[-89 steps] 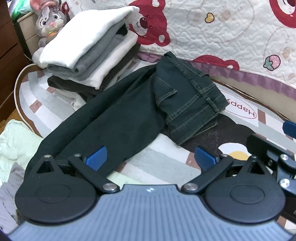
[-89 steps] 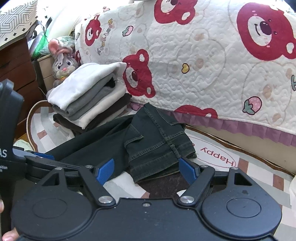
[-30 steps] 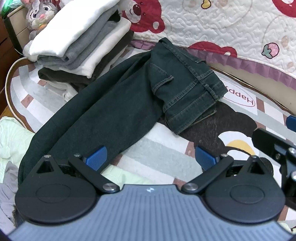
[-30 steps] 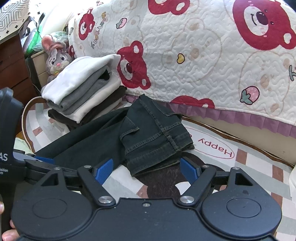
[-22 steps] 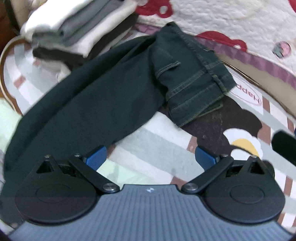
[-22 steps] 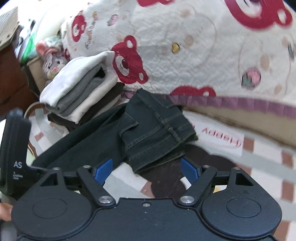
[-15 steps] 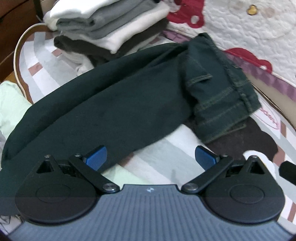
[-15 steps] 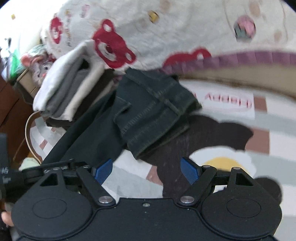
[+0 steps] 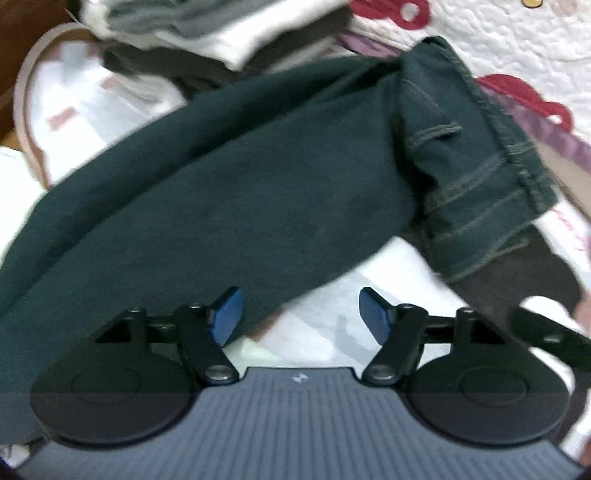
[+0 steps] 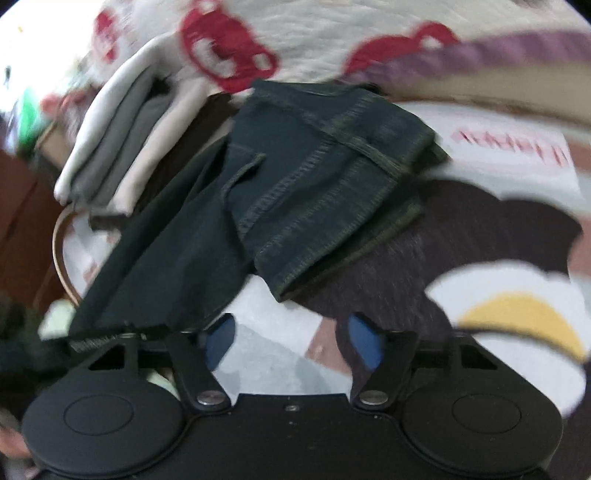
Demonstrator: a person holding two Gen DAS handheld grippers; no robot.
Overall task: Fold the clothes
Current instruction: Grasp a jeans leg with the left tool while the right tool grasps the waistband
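Dark denim jeans [image 9: 258, 192] lie across a patterned rug, legs running toward the lower left and the waistband [image 9: 491, 199] folded over at the right. My left gripper [image 9: 297, 314] hovers low over the near edge of a trouser leg; its jaws are closing, with the cloth edge just beside the left blue pad [image 9: 227, 314] and rug showing between the pads. In the right wrist view the jeans [image 10: 295, 184] lie ahead. My right gripper [image 10: 290, 341] hangs over bare rug in front of the waistband, jaws closing on nothing.
A stack of folded white, grey and dark clothes [image 10: 125, 136] sits at the back left. A quilted bear-print bedcover [image 9: 498, 33] hangs behind. The rug [image 10: 509, 295] shows a cartoon print. Pale cloth [image 9: 14, 173] lies at the left; a hand [image 10: 13, 446] shows at the lower-left corner.
Both grippers have dropped toward the jeans and tilted further down. Their blue pads have drawn inward from fully spread. The jeans look larger and closer in both views.
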